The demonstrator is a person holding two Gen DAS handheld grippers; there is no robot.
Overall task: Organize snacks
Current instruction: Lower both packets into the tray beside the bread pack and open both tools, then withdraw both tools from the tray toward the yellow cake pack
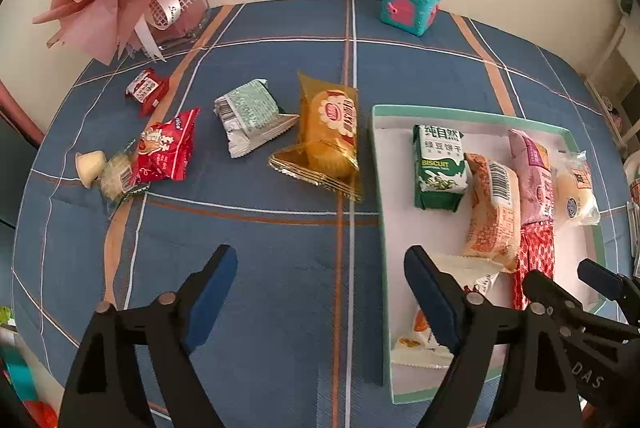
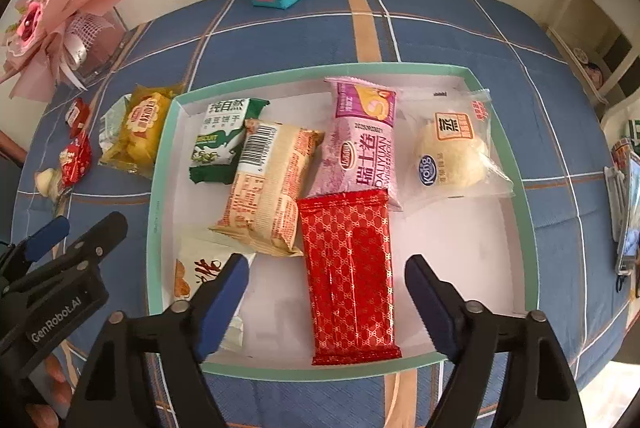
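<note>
1. Already in the white tray (image 2: 520,195): a green biscuit pack (image 2: 222,141), a beige barcode pack (image 2: 268,187), a pink roll-cake pack (image 2: 366,139), a clear-wrapped round bun (image 2: 452,151), a red patterned bar (image 2: 352,276) and a white pouch (image 2: 200,268) at the near-left corner (partly hidden behind a finger). Six in total, loosely overlapping rather than lined up.
2. Left outside on the blue plaid cloth (image 1: 260,268): a yellow cake pack (image 1: 328,135) just beside the tray's left wall, a silver-green pack (image 1: 250,115), a red pouch (image 1: 166,147), a small red pack (image 1: 146,89), a pale jelly cup (image 1: 90,167) and a crinkled clear wrapper (image 1: 118,175) touching the red pouch.
3. Judged roughly half done, six pieces remaining.
4. Left gripper (image 1: 320,292): fingers spread wide, holding nothing, hovering over bare cloth near the tray's left edge.
5. Right gripper (image 2: 326,300): fingers spread, empty, straddling the near end of the red bar above the tray.
6. Likely next: the yellow cake, being nearest.
</note>
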